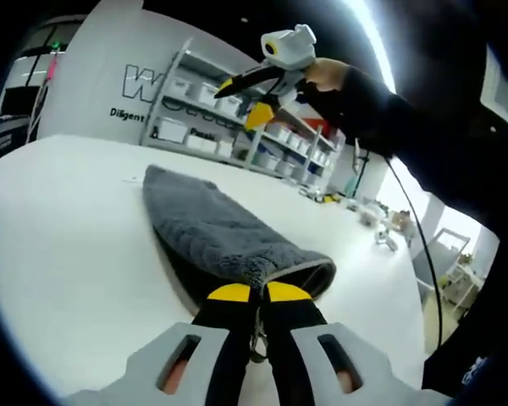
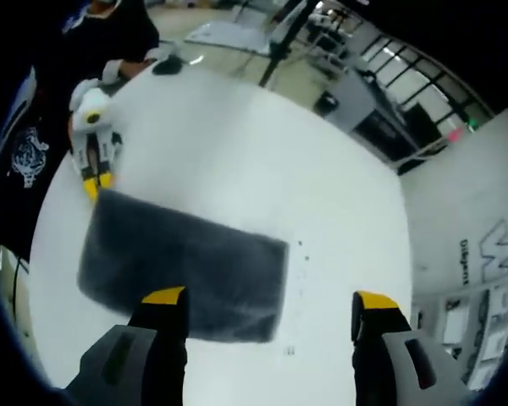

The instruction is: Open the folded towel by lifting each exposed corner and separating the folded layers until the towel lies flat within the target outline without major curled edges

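A grey towel (image 1: 207, 224) lies folded into a long rectangle on the white table (image 1: 68, 237). My left gripper (image 1: 259, 293) is at the towel's near end, its yellow-tipped jaws pressed together on the piped corner. In the right gripper view the same towel (image 2: 182, 266) lies just ahead, with the left gripper (image 2: 94, 173) at its far left corner. My right gripper (image 2: 268, 299) hovers above the towel with its jaws wide apart and nothing between them. In the left gripper view the right gripper (image 1: 258, 97) is high in the air beyond the towel, held by a hand in a dark sleeve.
Shelves with white bins (image 1: 229, 127) stand behind the table. Small clutter (image 1: 377, 220) sits at the table's far right edge, and a dark object (image 2: 165, 63) lies near another edge. A person in dark clothes (image 2: 25, 127) stands close beside the table. Tiny marks (image 2: 300, 245) dot the tabletop.
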Motion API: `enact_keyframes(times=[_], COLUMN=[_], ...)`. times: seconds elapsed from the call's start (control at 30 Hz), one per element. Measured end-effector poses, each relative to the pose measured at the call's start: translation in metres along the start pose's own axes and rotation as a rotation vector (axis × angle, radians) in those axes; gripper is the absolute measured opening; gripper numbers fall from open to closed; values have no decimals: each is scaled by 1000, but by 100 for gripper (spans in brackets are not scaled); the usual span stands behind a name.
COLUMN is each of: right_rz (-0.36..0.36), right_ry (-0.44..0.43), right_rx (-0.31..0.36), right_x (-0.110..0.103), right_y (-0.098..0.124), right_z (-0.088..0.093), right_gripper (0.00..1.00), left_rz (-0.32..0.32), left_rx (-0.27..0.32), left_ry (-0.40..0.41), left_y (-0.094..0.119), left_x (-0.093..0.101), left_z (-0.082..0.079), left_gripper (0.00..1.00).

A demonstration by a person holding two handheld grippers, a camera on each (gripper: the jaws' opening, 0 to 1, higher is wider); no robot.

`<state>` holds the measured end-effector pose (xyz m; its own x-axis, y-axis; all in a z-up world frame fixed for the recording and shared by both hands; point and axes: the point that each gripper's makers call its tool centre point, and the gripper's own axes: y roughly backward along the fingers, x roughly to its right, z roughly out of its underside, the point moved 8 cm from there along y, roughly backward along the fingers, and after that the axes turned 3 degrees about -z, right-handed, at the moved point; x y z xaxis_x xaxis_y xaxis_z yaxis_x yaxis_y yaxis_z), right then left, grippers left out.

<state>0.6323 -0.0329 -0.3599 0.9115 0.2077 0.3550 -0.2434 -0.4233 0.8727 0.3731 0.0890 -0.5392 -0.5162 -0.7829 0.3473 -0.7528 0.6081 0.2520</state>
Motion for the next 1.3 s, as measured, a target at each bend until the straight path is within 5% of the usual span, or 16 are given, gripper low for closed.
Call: enact_keyframes(times=[0.6, 0.93, 1.3], right_rz=[-39, -84, -127], right_ry=[-1, -53, -74], right_rx=[-10, -42, -76], right_x=[-3, 15, 12], right_y=[-30, -32, -62], right_z=[-27, -20, -13], right_gripper=[76, 66, 62], left_rz=[17, 17, 13], left_rx=[-9, -26, -29], left_ry=[4, -13, -14], left_y=[0, -1, -1], left_x=[-1, -1, -2], left_z=[2, 2, 3], left_gripper=[2, 2, 2])
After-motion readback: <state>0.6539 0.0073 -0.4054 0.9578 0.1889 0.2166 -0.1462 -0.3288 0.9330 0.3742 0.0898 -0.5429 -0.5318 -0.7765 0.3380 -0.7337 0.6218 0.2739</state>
